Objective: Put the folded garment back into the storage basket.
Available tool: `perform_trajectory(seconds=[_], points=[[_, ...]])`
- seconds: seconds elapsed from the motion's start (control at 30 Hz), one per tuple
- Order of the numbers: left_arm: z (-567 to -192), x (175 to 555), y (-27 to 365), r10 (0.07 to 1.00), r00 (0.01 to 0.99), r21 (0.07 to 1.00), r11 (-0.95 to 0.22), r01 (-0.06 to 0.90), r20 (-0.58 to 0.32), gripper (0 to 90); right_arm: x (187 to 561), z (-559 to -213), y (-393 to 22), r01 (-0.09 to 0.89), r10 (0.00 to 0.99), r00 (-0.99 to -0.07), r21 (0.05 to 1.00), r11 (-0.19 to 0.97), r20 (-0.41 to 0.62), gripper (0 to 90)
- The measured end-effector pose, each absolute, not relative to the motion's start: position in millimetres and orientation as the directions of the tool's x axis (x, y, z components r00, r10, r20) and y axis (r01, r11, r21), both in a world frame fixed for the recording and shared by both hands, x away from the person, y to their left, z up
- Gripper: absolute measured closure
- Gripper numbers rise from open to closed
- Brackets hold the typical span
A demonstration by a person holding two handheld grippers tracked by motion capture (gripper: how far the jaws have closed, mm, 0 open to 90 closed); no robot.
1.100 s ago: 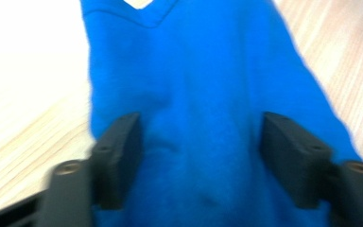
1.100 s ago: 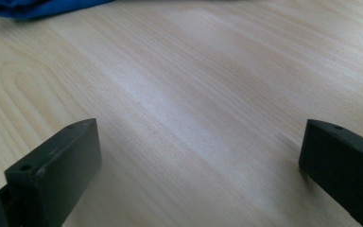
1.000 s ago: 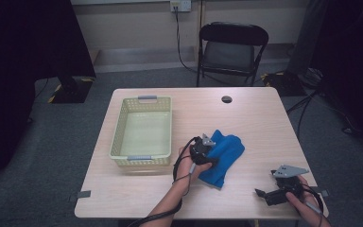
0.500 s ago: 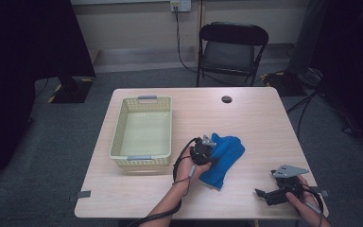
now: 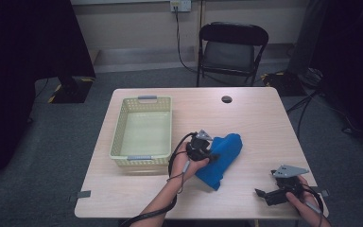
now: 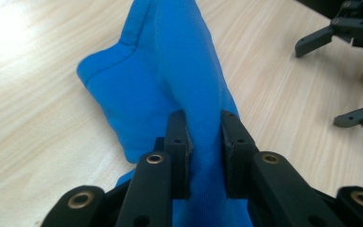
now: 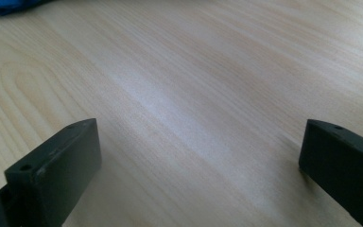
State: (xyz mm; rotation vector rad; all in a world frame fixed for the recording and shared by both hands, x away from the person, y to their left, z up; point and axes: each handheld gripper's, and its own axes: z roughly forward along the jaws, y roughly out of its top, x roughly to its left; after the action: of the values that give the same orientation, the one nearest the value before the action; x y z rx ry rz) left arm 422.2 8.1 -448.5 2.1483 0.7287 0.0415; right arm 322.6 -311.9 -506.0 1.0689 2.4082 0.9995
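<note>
We judge the blue cloth (image 6: 170,80), lying mid-table at about four o'clock from the yellow basket (image 5: 142,132), soft, light and floppy, so a bunched ridge is the place to pinch. Our left gripper (image 6: 203,156) has just closed on such a fold; the right gripper (image 5: 270,195) rests with jaws wide at the table's (image 5: 255,123) five o'clock corner.

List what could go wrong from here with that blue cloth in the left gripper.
1. The left gripper pinches only a narrow fold of the blue cloth; the fold could slip out as it is lifted.
2. Most of the cloth lies on the table; it may drag or unfold and catch the rim of the yellow basket.
3. The right gripper, open, rests apart and cannot support the hanging end.
</note>
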Motion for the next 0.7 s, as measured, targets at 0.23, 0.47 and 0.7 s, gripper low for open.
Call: perform_trajectory(seconds=[0.23,0.47,0.7], points=[[-431.2,421.6,18.4,0.511,0.828,0.749,-0.45,0.486,-0.231,76.3,322.6,-506.0,-311.9,0.519,0.744,-0.668,0.711,0.475,-0.01,0.0],[-414.2,420.9,28.4,0.508,0.829,0.756,-0.441,0.484,-0.234,76.4,322.6,-506.0,-311.9,0.519,0.744,-0.668,0.711,0.475,-0.01,0.0],[-397.9,420.5,36.3,0.509,0.829,0.763,-0.435,0.479,-0.23,76.7,322.6,-506.0,-311.9,0.519,0.744,-0.668,0.711,0.474,-0.01,0.0]])
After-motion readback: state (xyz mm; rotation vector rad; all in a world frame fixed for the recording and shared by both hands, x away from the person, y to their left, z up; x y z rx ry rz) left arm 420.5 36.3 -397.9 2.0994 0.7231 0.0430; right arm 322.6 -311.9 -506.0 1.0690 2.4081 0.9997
